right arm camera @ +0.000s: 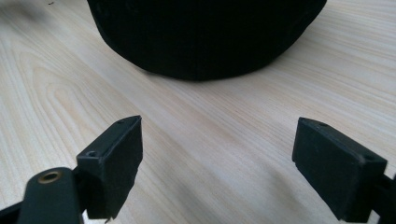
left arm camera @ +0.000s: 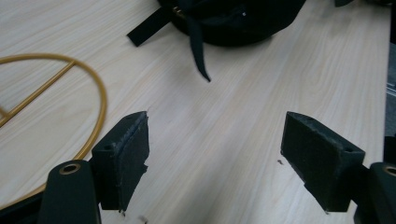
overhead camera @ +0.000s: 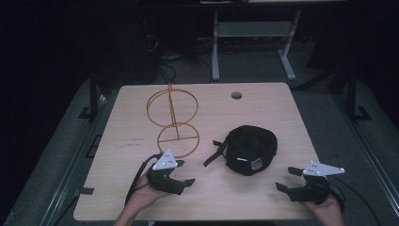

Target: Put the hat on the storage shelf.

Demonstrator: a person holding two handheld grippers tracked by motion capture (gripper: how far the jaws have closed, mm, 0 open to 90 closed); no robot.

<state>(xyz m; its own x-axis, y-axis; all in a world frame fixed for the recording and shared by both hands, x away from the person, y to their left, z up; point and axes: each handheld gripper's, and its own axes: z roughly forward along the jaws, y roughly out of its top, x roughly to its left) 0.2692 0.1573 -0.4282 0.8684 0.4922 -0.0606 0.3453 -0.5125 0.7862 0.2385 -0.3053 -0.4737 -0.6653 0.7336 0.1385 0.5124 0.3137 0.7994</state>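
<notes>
Hidden or cut off: the black cap [overhead camera: 250,149] runs off the top edge in both gripper views; in the right gripper view it is a dark mass with no detail readable. The white label on its side, in the high view, is too small to read. The gold wire stand [overhead camera: 173,120] is cut to one arc and a crossbar in the left gripper view. Both forearms leave the high view at the bottom edge. The room behind the surface [overhead camera: 141,197] is too dark to make out beyond a grey frame with legs.
Cap position: lying on the surface, right of centre, between the two hand-held grippers and slightly beyond them, touched by neither; its strap [overhead camera: 215,153] trails toward the stand.
Stand position: upright, left of centre, base ring flat on the surface, just beyond the left hand-held gripper.
Left hand-held gripper [overhead camera: 184,172]: released, jaws spread wide, bare wood between them.
Right hand-held gripper [overhead camera: 288,179]: released, jaws spread wide, nothing between them, pointed at the cap.
Count: one cap, one stand with two rings, two hand-held grippers, two hands, one round hole [overhead camera: 236,95] in the surface.
</notes>
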